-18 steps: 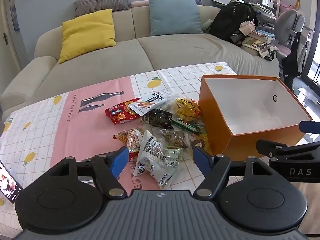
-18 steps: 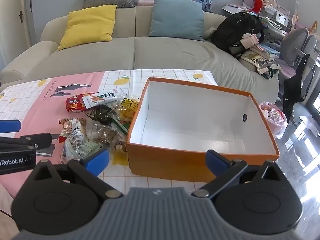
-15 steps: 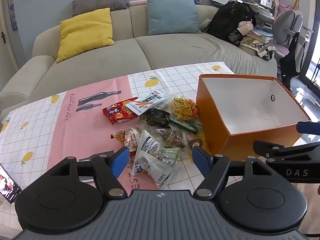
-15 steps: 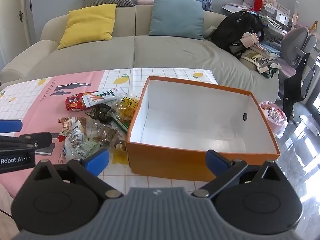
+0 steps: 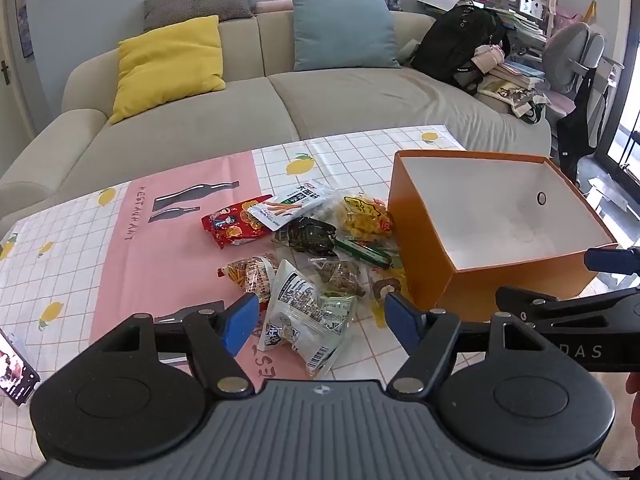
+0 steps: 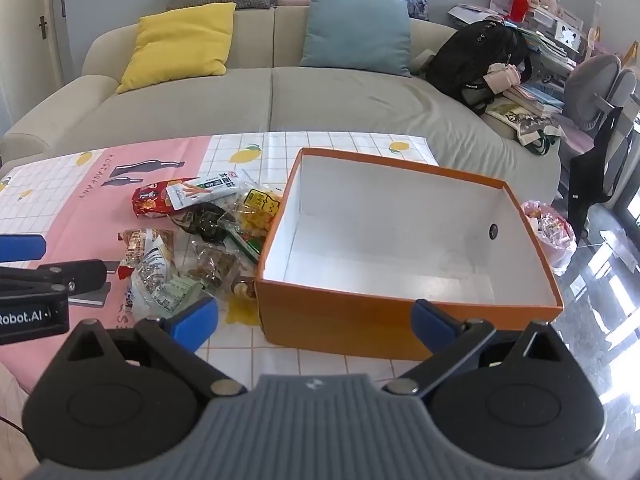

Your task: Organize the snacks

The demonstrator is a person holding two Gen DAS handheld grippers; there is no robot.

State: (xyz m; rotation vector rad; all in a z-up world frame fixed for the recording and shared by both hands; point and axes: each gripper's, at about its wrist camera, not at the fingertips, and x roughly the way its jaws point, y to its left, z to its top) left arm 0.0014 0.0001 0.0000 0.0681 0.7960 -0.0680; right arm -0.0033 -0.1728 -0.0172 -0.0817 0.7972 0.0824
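Note:
A heap of snack packets lies on the patterned tablecloth, left of an open orange box with nothing inside its white interior. The heap includes a red packet, a white packet, a yellow packet and a white-and-green packet. My left gripper hangs open over the white-and-green packet, its pads apart from it. My right gripper stands wide open in front of the orange box's near wall, holding nothing.
A phone lies at the table's left edge. Behind the table is a beige sofa with a yellow cushion, a blue cushion and a black backpack. A pink bag sits on the floor at the right.

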